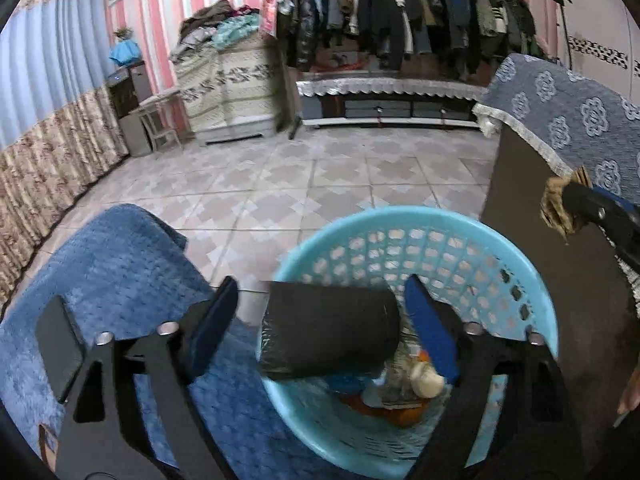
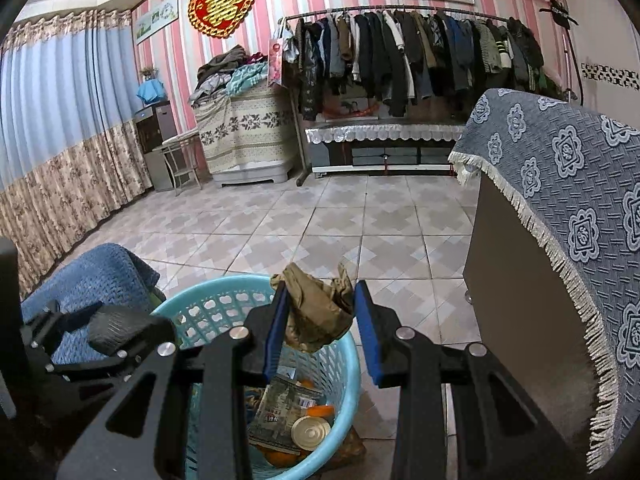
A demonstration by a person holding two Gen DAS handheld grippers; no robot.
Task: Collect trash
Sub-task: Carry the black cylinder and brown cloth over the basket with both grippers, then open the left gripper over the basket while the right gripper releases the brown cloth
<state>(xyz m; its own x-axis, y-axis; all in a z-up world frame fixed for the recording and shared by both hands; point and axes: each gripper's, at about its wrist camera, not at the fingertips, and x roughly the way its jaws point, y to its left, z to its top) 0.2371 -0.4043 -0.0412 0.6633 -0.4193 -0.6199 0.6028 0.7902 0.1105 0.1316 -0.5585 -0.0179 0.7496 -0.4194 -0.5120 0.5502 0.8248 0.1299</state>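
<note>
1 basket [image 1: 536, 280], 1 blk roll [image 1: 328, 328], 1 can [image 2: 310, 434]

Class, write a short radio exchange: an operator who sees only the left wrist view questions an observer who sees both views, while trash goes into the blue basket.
Operator: The black roll blocks my look into the blue basket. What lies at the bottom?
Observer: A printed wrapper, with a round tin can next to it.
Operator: At my right edge, the right gripper carries something brown. Is it gripped?
Observer: Yes, it is shut on a crumpled brown wrapper, held above the basket's rim.
</note>
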